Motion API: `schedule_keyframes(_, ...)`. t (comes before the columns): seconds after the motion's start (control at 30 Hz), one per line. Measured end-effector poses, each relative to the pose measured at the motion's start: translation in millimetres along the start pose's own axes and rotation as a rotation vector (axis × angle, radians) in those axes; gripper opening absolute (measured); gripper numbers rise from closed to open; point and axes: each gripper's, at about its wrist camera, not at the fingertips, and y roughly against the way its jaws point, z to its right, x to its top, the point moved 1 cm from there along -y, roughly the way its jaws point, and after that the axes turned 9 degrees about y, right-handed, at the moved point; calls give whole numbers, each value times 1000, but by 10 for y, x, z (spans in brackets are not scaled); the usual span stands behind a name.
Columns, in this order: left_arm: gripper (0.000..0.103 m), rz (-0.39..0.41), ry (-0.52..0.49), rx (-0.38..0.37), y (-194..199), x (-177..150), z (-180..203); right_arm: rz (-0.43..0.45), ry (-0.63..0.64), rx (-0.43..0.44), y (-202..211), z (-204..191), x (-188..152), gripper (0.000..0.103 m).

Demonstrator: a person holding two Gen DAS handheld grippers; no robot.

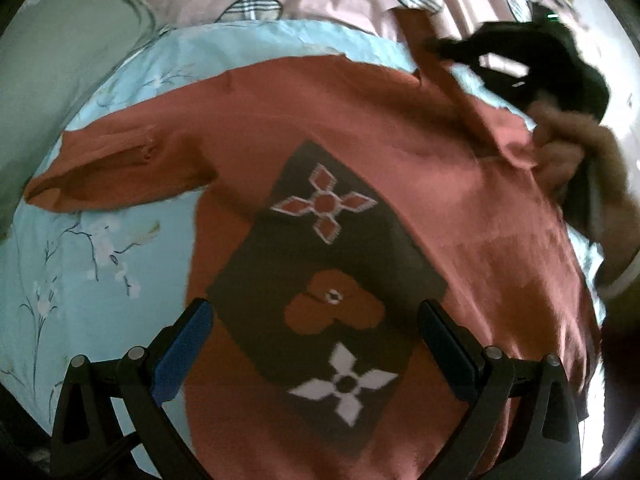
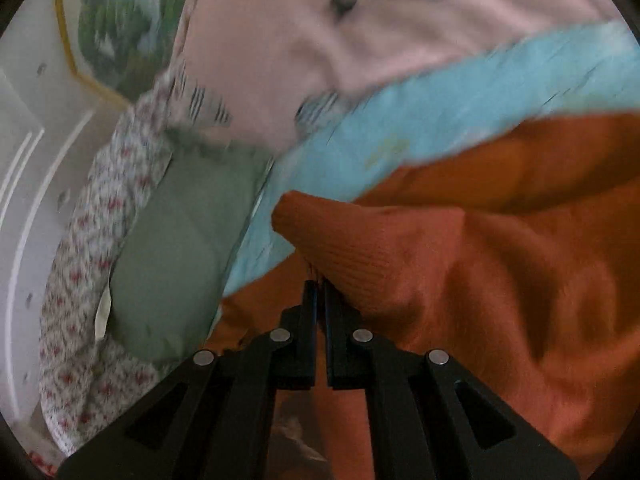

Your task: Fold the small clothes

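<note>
We see a rust-orange sweater (image 1: pixel 400 152) with a brown flower panel lying along the bed (image 1: pixel 100 280), near to far. Right gripper (image 2: pixel 318 286) jaws clench its sleeve (image 2: pixel 360 248); left gripper (image 1: pixel 316 328) jaws stand released.

No readable text, labels or numbers — only flower motifs, sweater (image 1: pixel 360 128)

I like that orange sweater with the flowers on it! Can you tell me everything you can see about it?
The orange sweater is a soft-looking knit with ribbed cuffs. Its front has a dark diamond patch with flower shapes, white, outlined and orange. It lies front-up on a light blue flowery bedsheet. One sleeve rests flat, sticking out sideways. The right tongs are shut on the other sleeve, lifting it off the bed. The left tongs hover open above the patch.
</note>
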Motion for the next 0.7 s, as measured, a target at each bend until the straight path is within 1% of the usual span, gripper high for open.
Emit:
schedule_keyframes(0.07,102,5,22,-20,4,82,-94,-39,3,14,-248,-69,-78,4)
schedule_keyframes(0.17,102,24,50,-54,19,242,-209,-91,-2,11,-494,-32,-165,4)
schedule_keyframes(0.2,102,34,49,-50,2,288,-214,-101,-1,6,-508,-9,-194,8)
schedule_keyframes(0.3,102,55,55,-62,-48,497,-243,-130,-14,-9,-504,54,-209,9)
schedule_keyframes(0.37,102,61,62,-89,-87,618,-255,-107,-20,7,-321,93,-215,9)
schedule_keyframes(0.43,102,69,63,-115,-160,771,-249,-64,-12,-6,-134,58,-196,10)
schedule_keyframes(0.5,102,72,60,-128,-252,908,-274,-9,-20,-31,180,93,-207,11)
schedule_keyframes(0.53,102,67,58,-131,-332,1012,-262,9,-16,-16,334,135,-227,11)
schedule_keyframes(0.63,102,30,72,-151,-615,1328,-261,87,-45,-70,825,259,-318,11)
schedule_keyframes(0.7,102,2,83,-153,-801,1459,-267,136,-76,-113,1126,370,-411,13)
